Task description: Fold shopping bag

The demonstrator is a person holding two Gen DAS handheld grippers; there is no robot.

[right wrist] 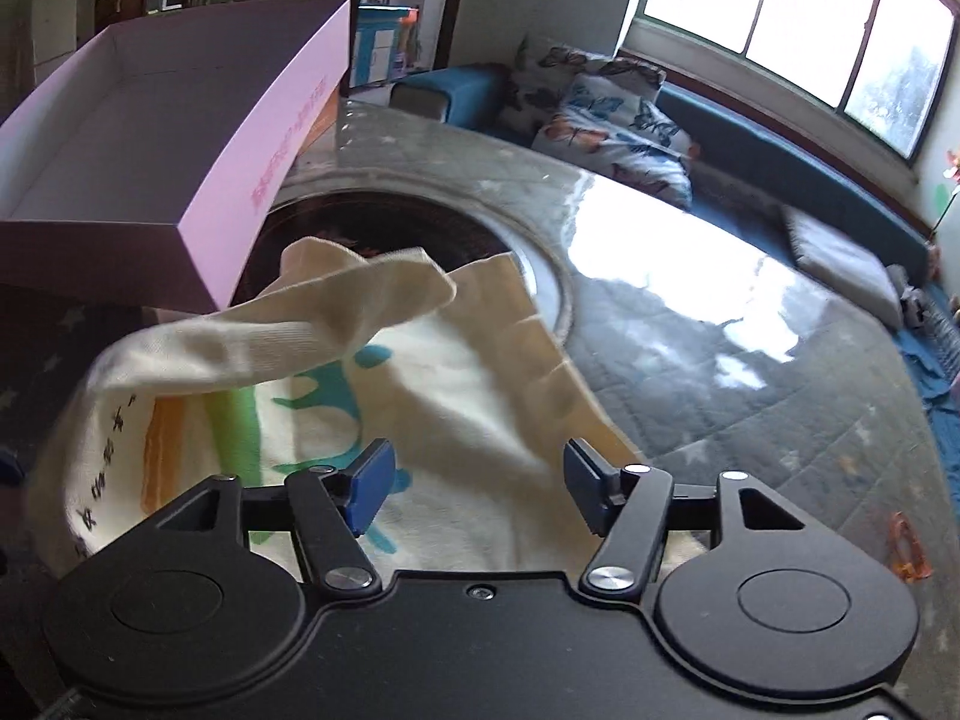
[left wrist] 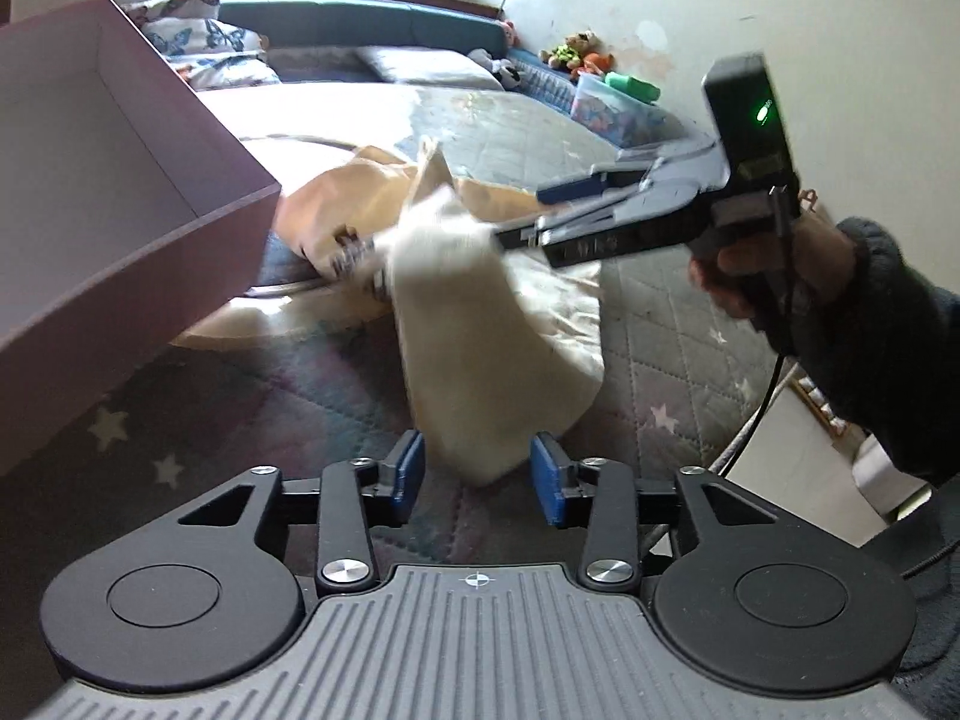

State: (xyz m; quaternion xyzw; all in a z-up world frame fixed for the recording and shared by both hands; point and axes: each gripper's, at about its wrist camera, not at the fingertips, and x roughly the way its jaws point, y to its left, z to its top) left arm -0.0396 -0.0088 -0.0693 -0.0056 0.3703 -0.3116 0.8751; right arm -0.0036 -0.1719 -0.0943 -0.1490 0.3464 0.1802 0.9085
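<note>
The left gripper (left wrist: pixel 477 474) has its fingers (left wrist: pixel 407 468) parted, released, with a blurred corner of the cream bag (left wrist: pixel 480 312) hanging between them, untouched. The right gripper (right wrist: pixel 477 489) stands wider, fingers (right wrist: pixel 371 483) clear of the cloth below. The bag lies rumpled on the quilted tabletop (right wrist: pixel 750 396), its handle (right wrist: pixel 270 336) lifted, just right of the pink box (right wrist: pixel 180 138).

Bright window (right wrist: pixel 798 18) above blue bench (right wrist: pixel 780 180), quilted mat (right wrist: pixel 750 420).
</note>
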